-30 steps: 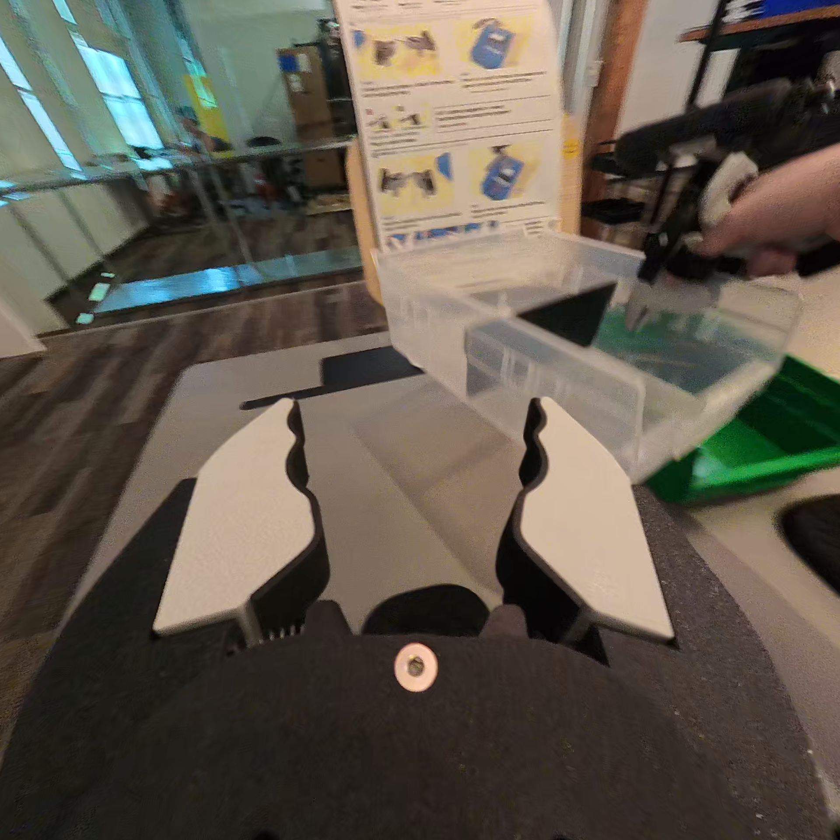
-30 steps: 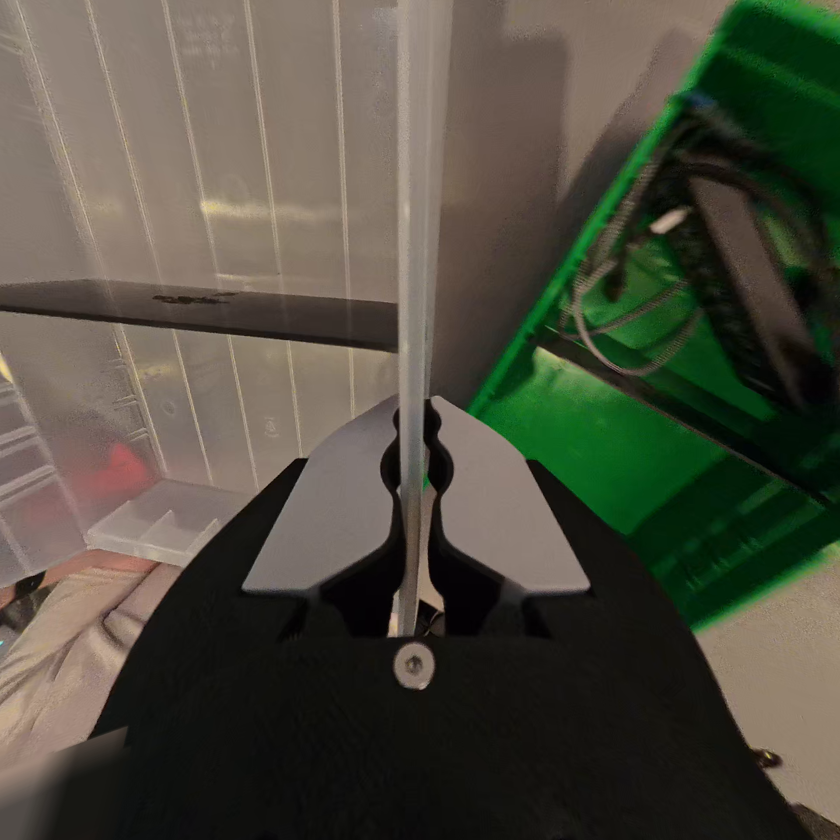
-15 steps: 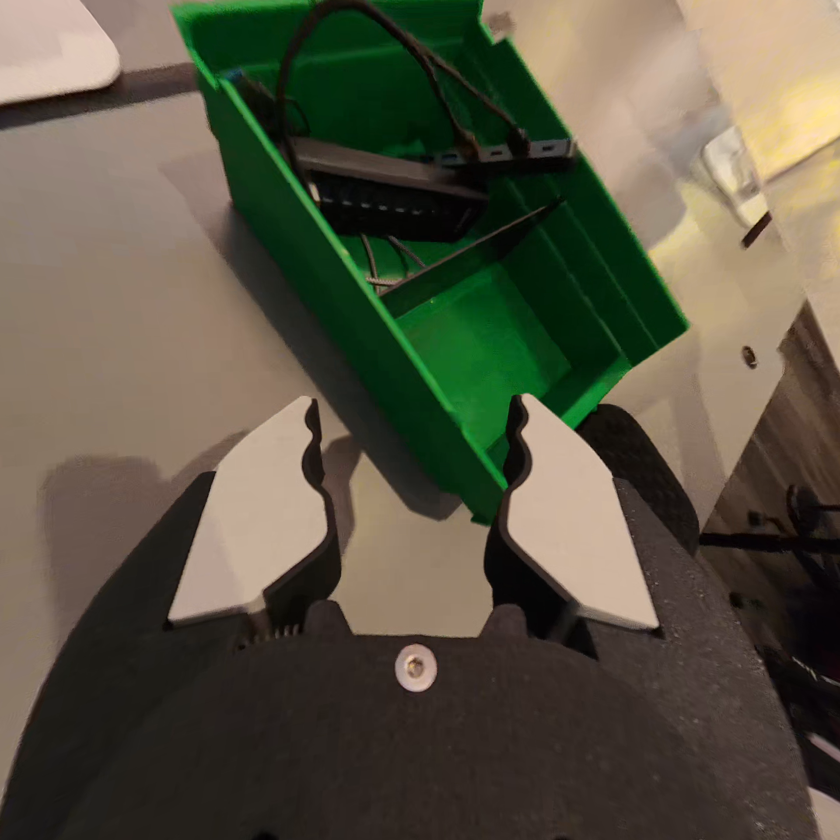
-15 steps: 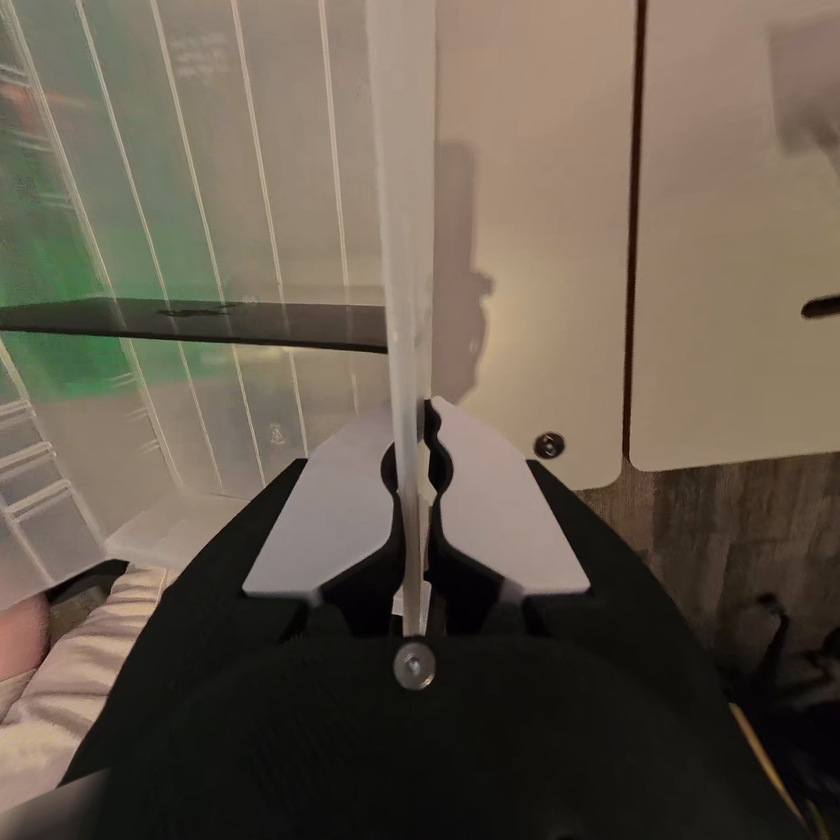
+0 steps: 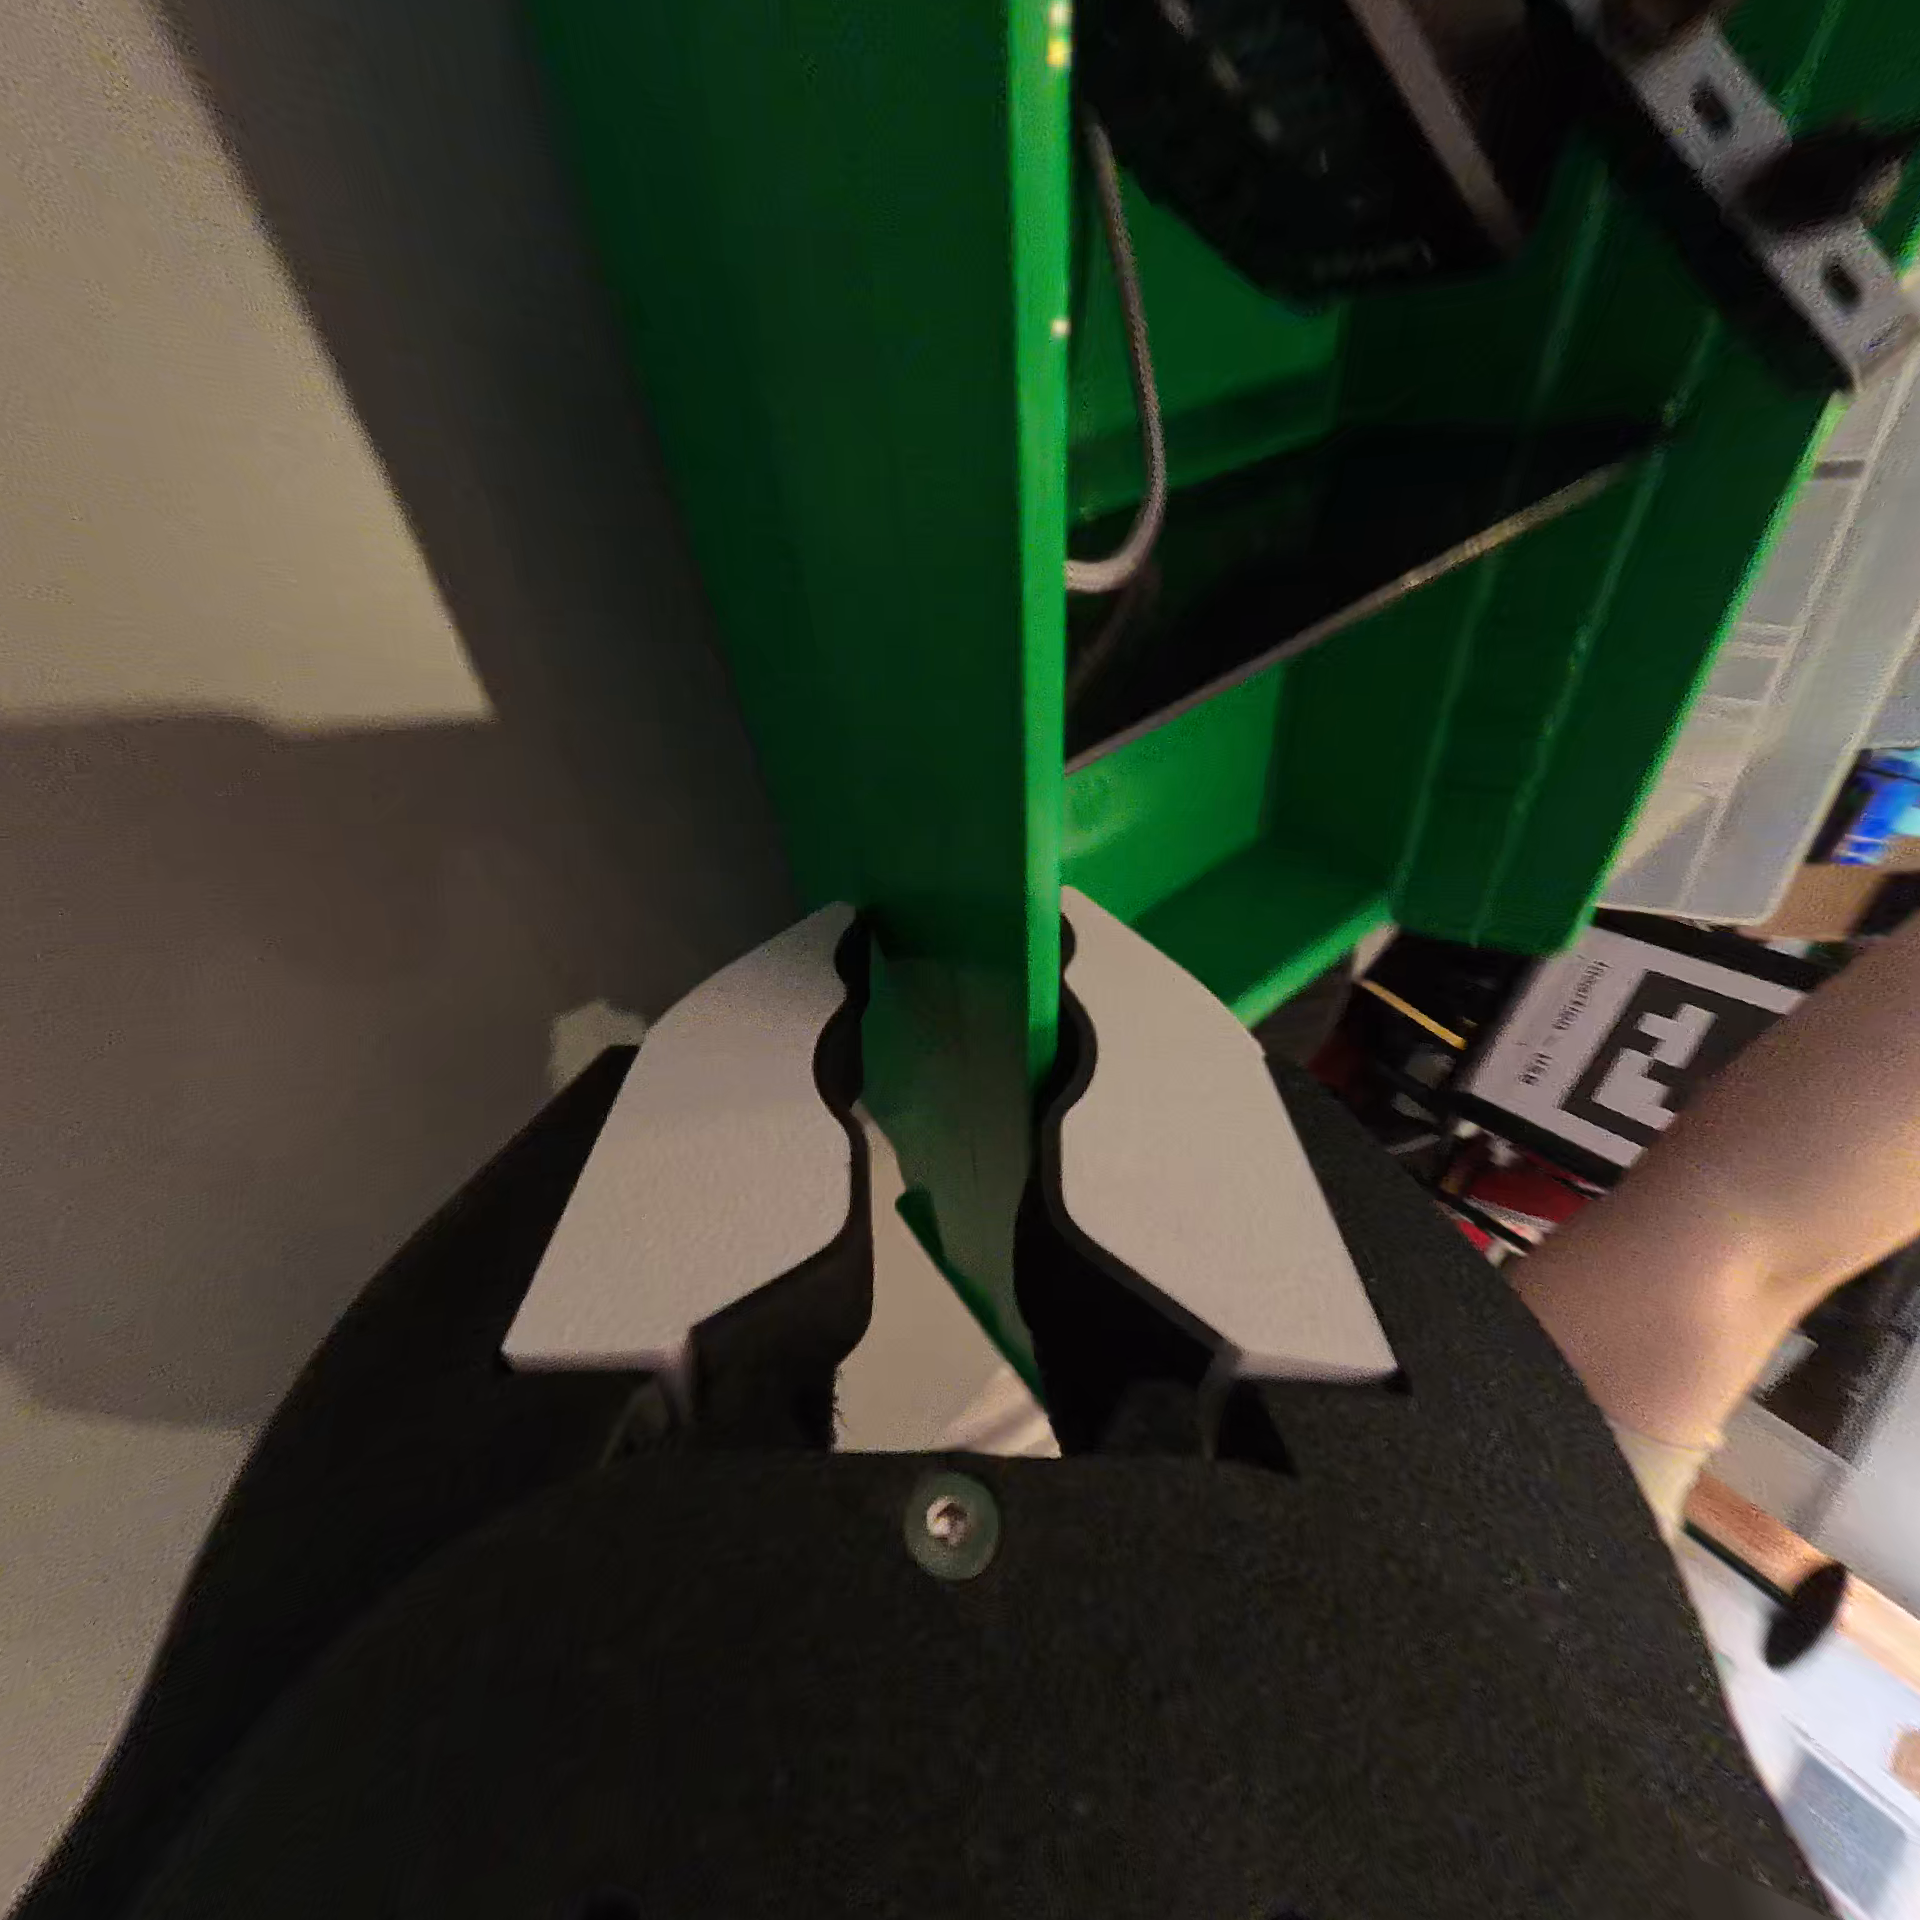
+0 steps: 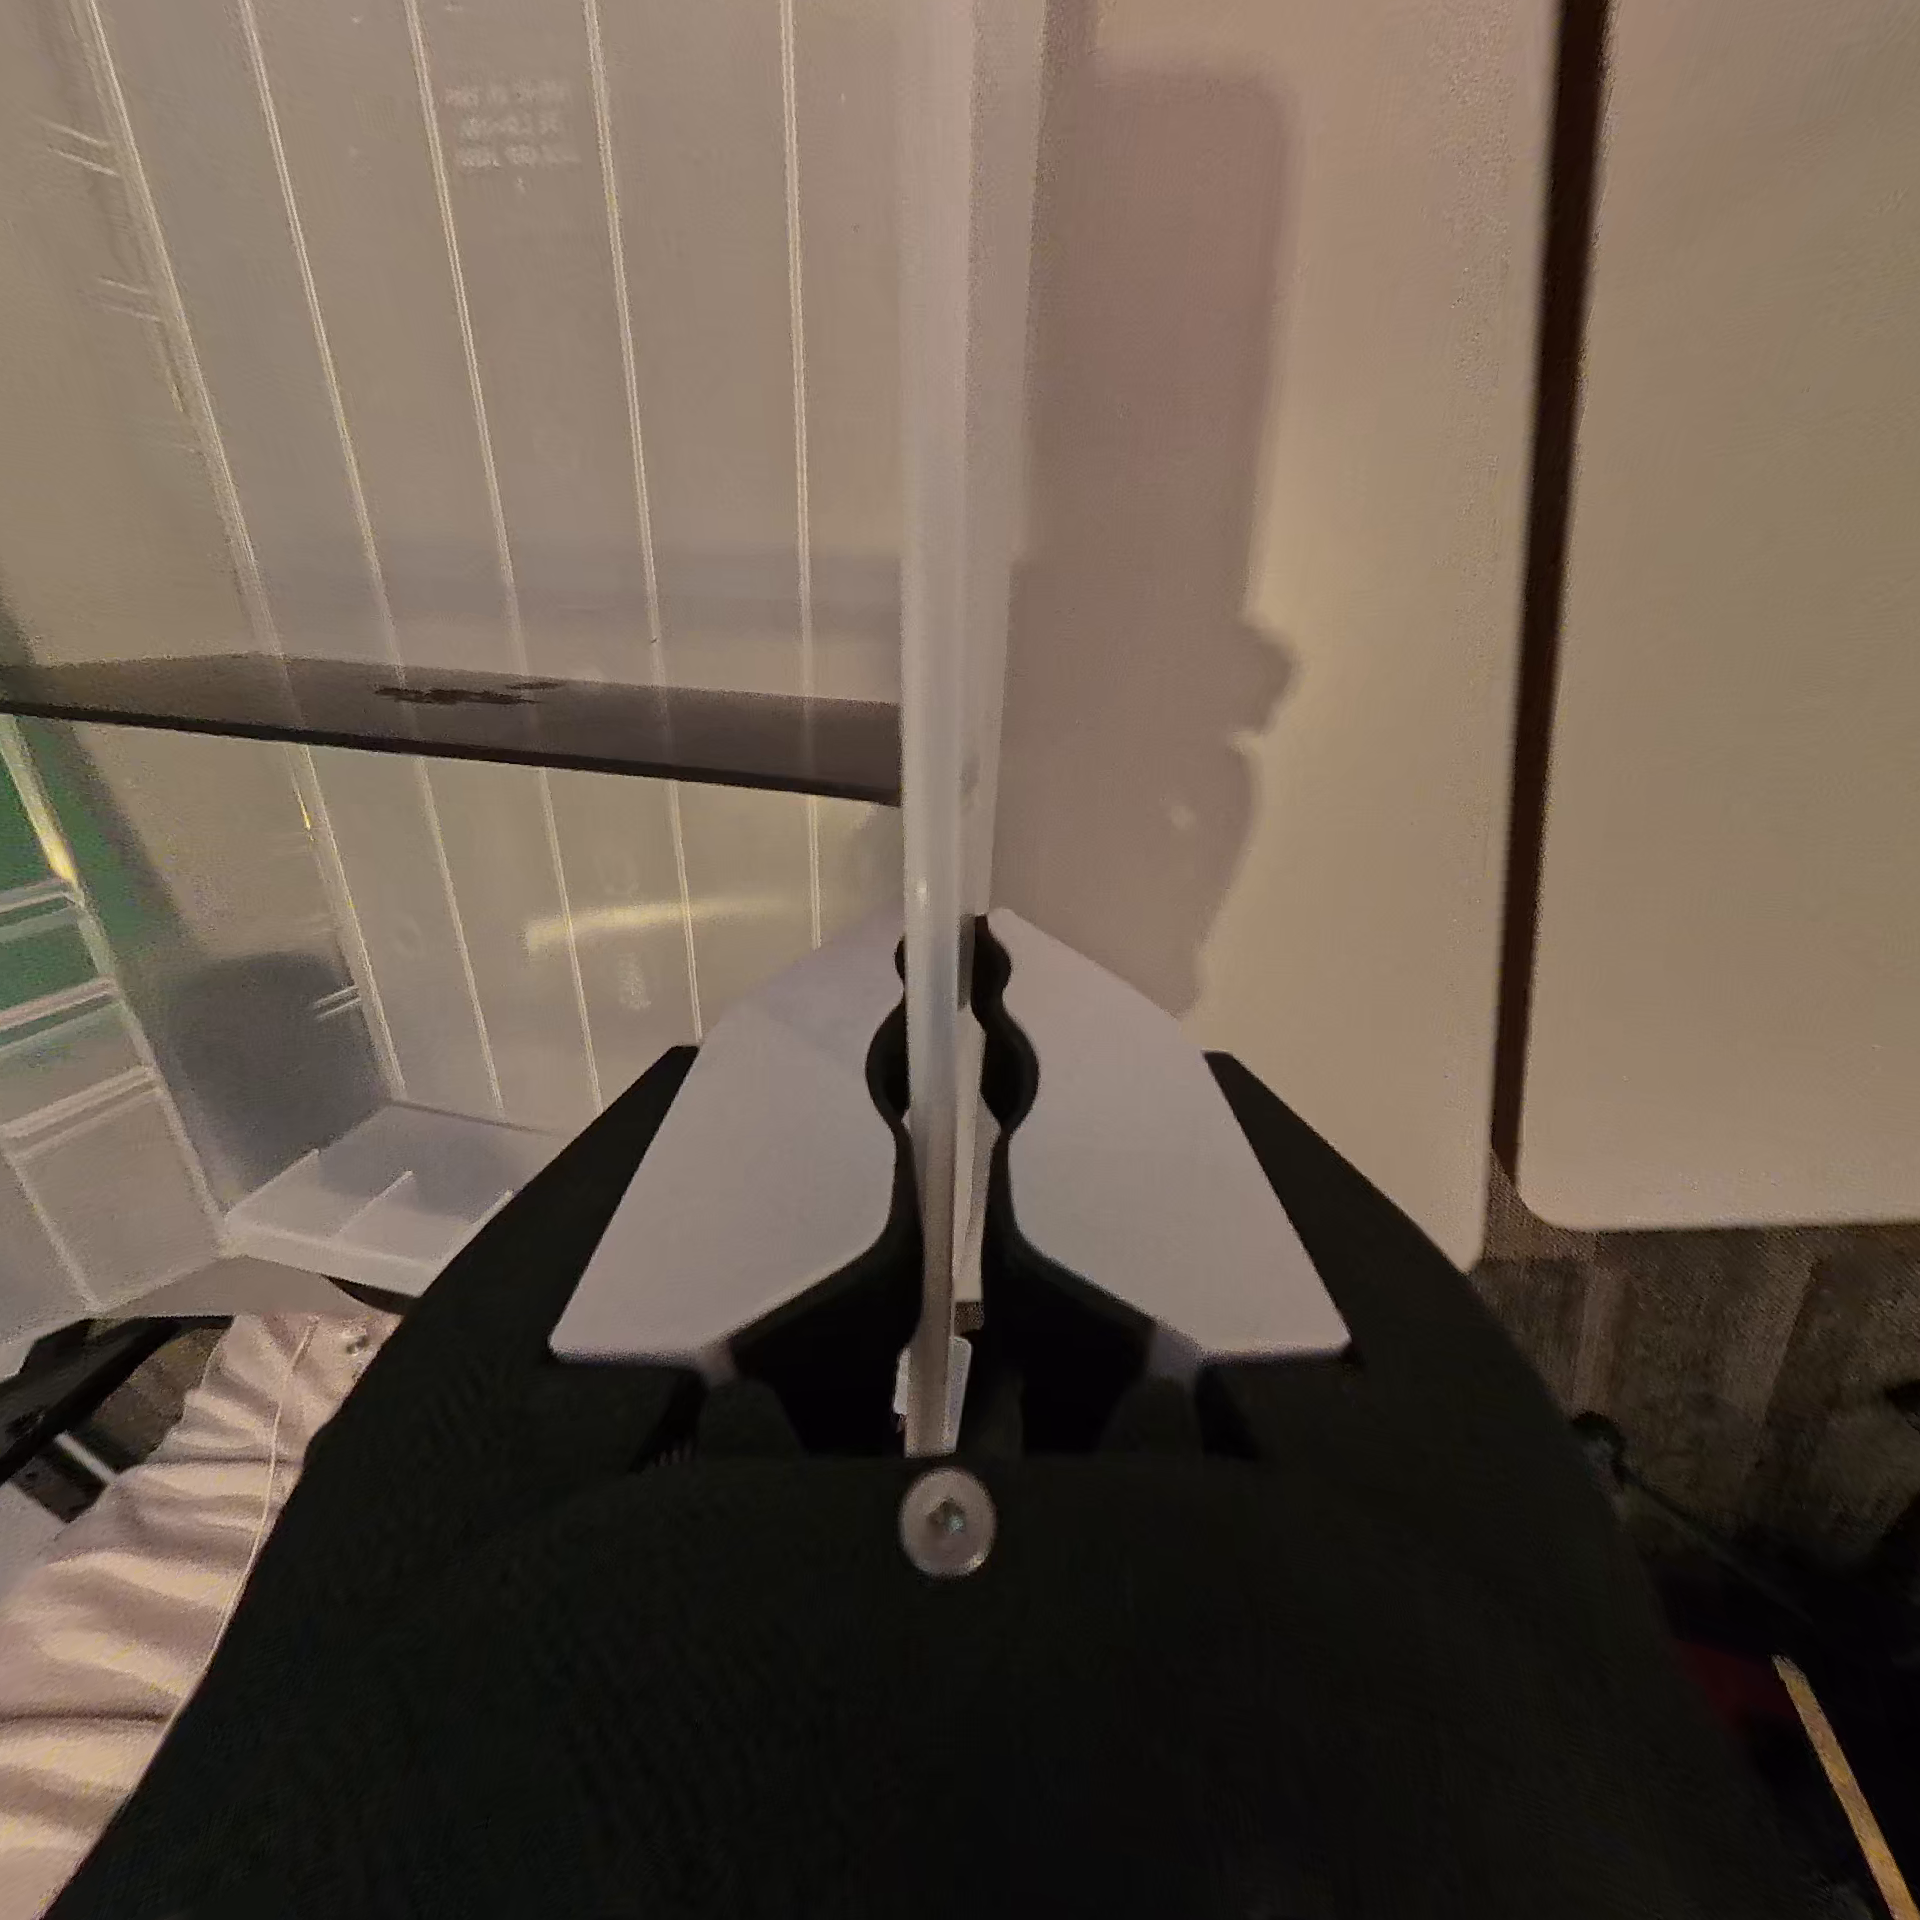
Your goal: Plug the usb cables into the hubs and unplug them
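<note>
Both grippers pinch bin walls, no cable handled yet

The left gripper (image 5: 961,935) straddles the near side wall of the green plastic divided bin (image 5: 831,468), its jaws narrowed around that wall though a gap shows on one side; inside the bin, beyond its thin divider (image 5: 1351,613), lie the black usb hubs (image 5: 1299,145) and a grey braided usb cable (image 5: 1143,416), none visibly in a grip. The right gripper (image 6: 951,940) is pressed onto the rim wall of a clear ribbed plastic bin (image 6: 940,520), just beside the green bin. This looks like setup; next, the bins likely need setting down and releasing before reaching for a plug
</note>
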A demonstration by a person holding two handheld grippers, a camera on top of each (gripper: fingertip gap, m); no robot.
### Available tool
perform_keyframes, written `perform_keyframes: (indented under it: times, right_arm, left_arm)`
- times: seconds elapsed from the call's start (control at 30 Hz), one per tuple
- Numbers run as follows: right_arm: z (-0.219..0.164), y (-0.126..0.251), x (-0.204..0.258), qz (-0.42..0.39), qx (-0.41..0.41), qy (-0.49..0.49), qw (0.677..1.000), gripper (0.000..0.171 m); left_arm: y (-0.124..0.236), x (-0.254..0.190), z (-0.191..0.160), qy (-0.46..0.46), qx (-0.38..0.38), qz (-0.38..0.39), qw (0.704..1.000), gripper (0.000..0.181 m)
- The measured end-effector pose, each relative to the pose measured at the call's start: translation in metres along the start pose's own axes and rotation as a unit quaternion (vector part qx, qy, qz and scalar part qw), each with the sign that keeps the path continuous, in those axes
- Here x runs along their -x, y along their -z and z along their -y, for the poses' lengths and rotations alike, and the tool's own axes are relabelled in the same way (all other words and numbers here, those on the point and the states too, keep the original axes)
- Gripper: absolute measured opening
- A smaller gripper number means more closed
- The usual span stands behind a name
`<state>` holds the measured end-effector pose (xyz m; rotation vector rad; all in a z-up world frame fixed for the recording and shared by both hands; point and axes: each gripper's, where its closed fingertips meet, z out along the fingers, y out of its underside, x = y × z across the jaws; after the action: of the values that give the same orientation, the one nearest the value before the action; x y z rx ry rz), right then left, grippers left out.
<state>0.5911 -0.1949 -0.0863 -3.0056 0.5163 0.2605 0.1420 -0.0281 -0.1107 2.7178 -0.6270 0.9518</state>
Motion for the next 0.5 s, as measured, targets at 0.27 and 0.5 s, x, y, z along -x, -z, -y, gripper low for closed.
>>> perform_keyframes:
  times: [0.27, 0.5]
  right_arm:
    - [0.036, -0.046, 0.058, 0.025, -0.013, 0.039, 0.999, 0.006]
    - [0.065, -0.061, 0.088, 0.021, -0.02, 0.05, 0.998, 0.006]
  left_arm:
    - [0.094, 0.115, -0.009, 0.01, -0.109, 0.062, 0.992, 0.026]
    - [0.192, 0.236, -0.073, 0.083, -0.196, 0.093, 0.973, 0.023]
